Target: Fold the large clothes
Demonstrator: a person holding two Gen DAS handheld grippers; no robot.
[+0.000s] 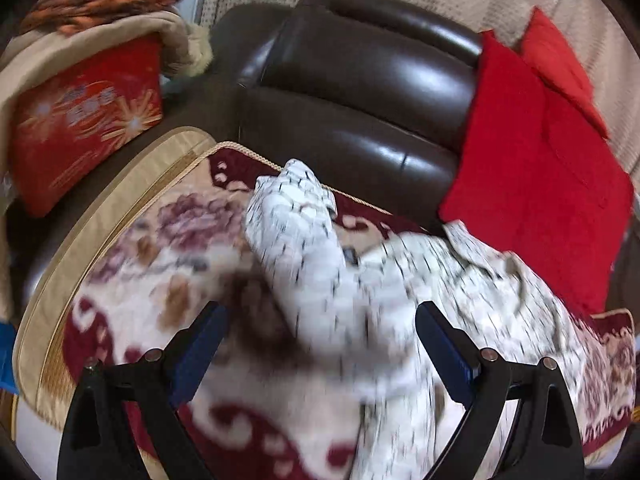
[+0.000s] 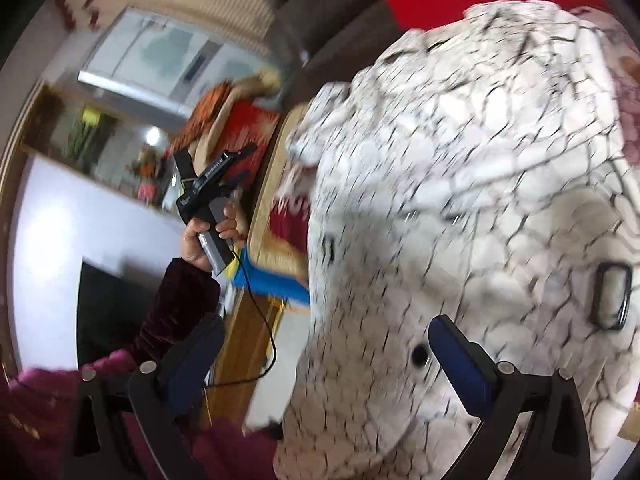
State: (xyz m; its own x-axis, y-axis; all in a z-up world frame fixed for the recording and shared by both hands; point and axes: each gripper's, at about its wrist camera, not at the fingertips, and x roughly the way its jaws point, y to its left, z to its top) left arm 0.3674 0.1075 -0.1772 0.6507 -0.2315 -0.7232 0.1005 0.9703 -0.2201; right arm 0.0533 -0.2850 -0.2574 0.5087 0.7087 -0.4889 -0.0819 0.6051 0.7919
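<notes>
A white garment with a black crackle pattern lies crumpled on a floral sofa cover, one sleeve stretched toward the sofa back. My left gripper is open just above the cloth and holds nothing. In the right wrist view the same garment fills the frame close up, with a dark button and a black buckle. My right gripper is open, its right finger over the cloth and its left finger off its edge. The left hand-held gripper shows there too, at a distance.
A dark leather sofa back rises behind the garment. Red cushions lean at the right. A red patterned pillow with folded blankets on it stands at the left. The cover's tan edge marks the seat's left side.
</notes>
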